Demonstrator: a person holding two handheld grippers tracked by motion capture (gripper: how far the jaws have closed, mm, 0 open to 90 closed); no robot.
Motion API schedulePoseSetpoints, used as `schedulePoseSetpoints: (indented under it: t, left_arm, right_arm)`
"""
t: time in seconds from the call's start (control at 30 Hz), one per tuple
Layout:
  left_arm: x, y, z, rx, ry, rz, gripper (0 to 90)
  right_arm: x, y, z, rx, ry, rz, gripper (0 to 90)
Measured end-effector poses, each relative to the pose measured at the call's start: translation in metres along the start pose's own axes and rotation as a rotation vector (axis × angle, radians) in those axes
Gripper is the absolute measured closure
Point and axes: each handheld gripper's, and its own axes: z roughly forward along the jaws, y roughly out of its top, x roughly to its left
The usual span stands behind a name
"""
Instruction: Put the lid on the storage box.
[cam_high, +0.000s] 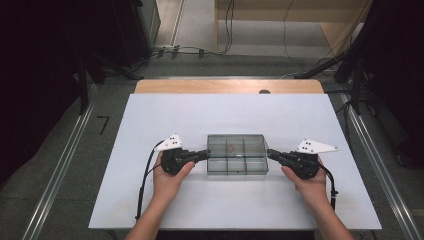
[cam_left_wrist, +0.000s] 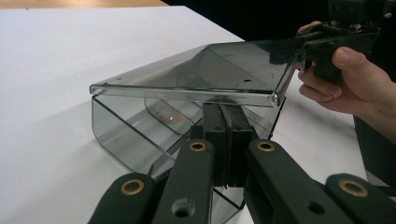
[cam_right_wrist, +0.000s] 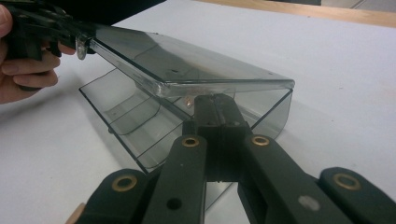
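A clear grey plastic box (cam_high: 237, 154) with inner compartments sits on the white table (cam_high: 200, 110), between my two hands. My left gripper (cam_high: 205, 154) is shut, its tips against the box's left end. In the left gripper view the closed left gripper (cam_left_wrist: 223, 108) sits just under the rim of the lid (cam_left_wrist: 219, 70), which stands lifted off the box body (cam_left_wrist: 126, 135). My right gripper (cam_high: 270, 153) is shut too, at the box's right end. In the right gripper view the closed right gripper (cam_right_wrist: 215, 100) is tucked below the raised lid (cam_right_wrist: 177, 60). Nothing shows between either pair of jaws.
A wooden strip (cam_high: 225, 86) runs along the table's far edge. Metal rails (cam_high: 65, 155) line the floor on both sides, and cables (cam_high: 200, 50) lie beyond the table. Dark stands and curtains flank the left and right. White table surface lies all around the box.
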Motion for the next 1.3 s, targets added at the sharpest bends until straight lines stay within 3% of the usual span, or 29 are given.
schedulePoseSetpoints:
  t: [0.63, 1.3]
  left_arm:
    - [-0.007, -0.019, -0.006, 0.018, 0.009, -0.015, 89.1]
    - [-0.012, -0.031, -0.013, 0.037, 0.018, -0.014, 89.1]
  right_arm:
    - [0.018, -0.016, 0.007, 0.044, 0.007, -0.033, 87.9]
    - [0.024, -0.03, -0.002, 0.043, 0.012, 0.004, 87.2]
